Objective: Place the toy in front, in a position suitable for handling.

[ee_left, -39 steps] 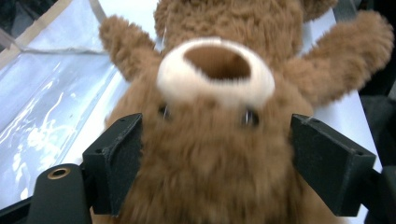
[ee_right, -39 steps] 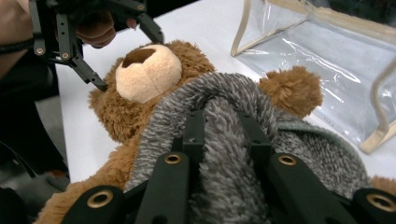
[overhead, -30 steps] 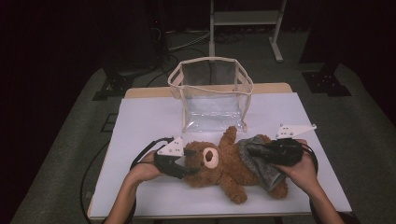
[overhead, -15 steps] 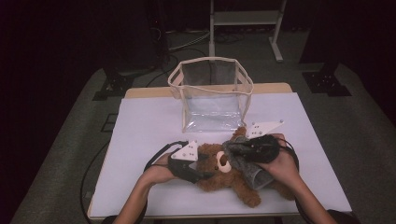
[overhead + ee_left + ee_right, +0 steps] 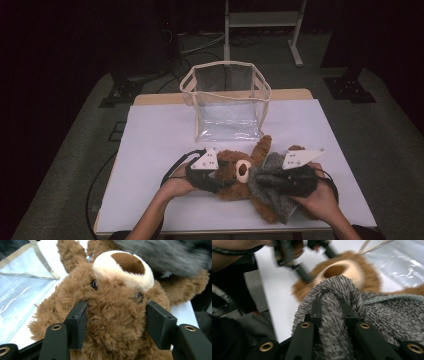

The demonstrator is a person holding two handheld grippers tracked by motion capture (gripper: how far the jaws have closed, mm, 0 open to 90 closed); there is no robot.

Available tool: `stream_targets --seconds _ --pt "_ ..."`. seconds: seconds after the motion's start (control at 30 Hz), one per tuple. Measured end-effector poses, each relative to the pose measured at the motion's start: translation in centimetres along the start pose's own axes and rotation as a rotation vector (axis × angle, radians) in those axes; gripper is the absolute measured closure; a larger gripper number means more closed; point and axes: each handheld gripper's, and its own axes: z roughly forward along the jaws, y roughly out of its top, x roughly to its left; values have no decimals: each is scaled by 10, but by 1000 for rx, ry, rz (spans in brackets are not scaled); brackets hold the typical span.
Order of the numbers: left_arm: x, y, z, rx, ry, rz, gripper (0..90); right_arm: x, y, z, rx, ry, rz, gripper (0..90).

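While the teddy bear [image 5: 240,175] lies on its back on the white table [image 5: 160,135] just in front of the clear bag [image 5: 227,102], the left gripper [image 5: 116,322] holds its head, one jaw pressed into the fur on each side below the eyes. Close beside it, the right gripper [image 5: 332,312] has its jaws drawn narrow, pinching a fold of the grey fleece garment [image 5: 372,315] covering the bear's body.
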Motion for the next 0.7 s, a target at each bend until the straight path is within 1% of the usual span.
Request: stream_targets --seconds 0.03,0.07,0.13,0.17,0.27,0.33,0.43,0.5,0.57,0.6,0.67,0.7 --pt "1 0 1 -5 9 -2 392 3 -1 0 6 1 -5 762" --pt "1 1 1 -5 12 -4 390 6 -3 3 14 -8 -14 761" --pt "1 1 0 -2 18 -4 386 6 -5 9 19 -27 -21 761" --pt "2 0 -1 2 19 -4 381 4 -5 12 22 -34 -24 761" --pt "5 -4 -8 8 18 0 363 -2 -3 19 32 -69 -58 761" --pt "9 -8 -13 2 11 -11 365 -11 -1 19 15 -79 -55 763" --pt "12 -15 -18 27 -6 -19 378 -21 1 17 -1 -93 -43 764" --pt "14 -18 -18 21 -2 -38 397 -26 4 18 -4 -96 -40 764" --pt "15 -19 -16 18 17 -35 442 -28 9 21 -2 -104 -47 763" --pt "16 -20 -14 14 23 -40 463 -28 11 21 -4 -104 -50 763" --pt "16 -19 -10 9 20 -42 480 -25 18 22 -14 -91 -51 764" --pt "16 -18 -10 9 23 -39 481 -22 24 23 -15 -84 -70 764"
